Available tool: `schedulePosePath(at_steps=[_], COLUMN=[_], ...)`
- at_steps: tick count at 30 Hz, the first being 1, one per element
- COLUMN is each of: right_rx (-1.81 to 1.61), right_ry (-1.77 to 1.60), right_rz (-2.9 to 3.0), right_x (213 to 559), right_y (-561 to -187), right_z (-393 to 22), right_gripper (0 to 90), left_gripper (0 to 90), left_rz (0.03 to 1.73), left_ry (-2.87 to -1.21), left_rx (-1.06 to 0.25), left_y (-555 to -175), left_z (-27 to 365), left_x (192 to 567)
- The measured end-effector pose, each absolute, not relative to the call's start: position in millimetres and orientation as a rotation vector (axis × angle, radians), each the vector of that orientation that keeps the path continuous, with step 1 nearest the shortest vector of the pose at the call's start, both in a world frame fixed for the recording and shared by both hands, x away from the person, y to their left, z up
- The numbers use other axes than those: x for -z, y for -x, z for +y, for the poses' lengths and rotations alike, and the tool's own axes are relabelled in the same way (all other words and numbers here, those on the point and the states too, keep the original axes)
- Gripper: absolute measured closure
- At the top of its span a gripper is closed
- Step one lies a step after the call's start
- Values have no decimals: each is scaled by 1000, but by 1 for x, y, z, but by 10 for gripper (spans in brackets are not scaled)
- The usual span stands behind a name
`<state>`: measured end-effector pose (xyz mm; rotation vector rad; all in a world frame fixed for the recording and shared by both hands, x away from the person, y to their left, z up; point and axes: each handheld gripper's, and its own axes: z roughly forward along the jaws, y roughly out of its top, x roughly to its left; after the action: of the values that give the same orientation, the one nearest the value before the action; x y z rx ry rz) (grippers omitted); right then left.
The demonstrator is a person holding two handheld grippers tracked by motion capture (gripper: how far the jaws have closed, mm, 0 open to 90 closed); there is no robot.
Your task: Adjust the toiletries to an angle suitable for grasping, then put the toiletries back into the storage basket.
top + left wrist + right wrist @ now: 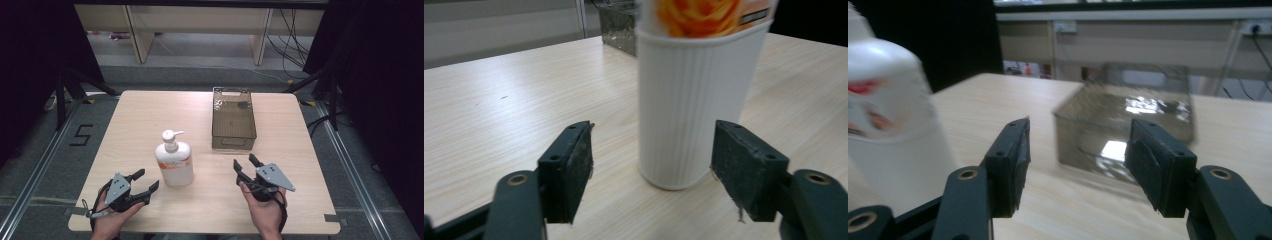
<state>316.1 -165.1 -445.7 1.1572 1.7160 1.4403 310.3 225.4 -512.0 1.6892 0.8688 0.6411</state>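
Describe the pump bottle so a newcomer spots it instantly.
On the light wooden table, look at the near half, left of centre, ahead of the left hand-held gripper. The pump bottle stands upright there: white, ribbed lower body, orange label, unlike the smoky clear bin farther back.

bottle [696, 95] cut off at the top edge in the left gripper view, pump and label top out of frame, bottle and bin [1125, 127] blurred in the right gripper view, label print unreadable from above, forearms cut by the bottom edge
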Motion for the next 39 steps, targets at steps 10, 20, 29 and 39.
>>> schedulePosePath(at_steps=[10,20,29,39], right_rx=[-1502,-1545,-1570,-1585], right_ry=[-1065,-1060,-1020,-985], right_rz=[1784,1817,1828,1811], right_x=[429,430,424,412], right_y=[-319,-312,-309,-303], right_z=[-103,-82,-56,-30], right_gripper=[438,427,423,421], left_gripper=[247,239,237,230], left_rz=[878,892,905,907], left_ry=[-1647,-1670,-1667,-1674], left_rx=[-648,-707,-717,-709], left_y=[-322,-321,-321,-322], left_z=[237,236,237,236], left_x=[523,523,523,523])
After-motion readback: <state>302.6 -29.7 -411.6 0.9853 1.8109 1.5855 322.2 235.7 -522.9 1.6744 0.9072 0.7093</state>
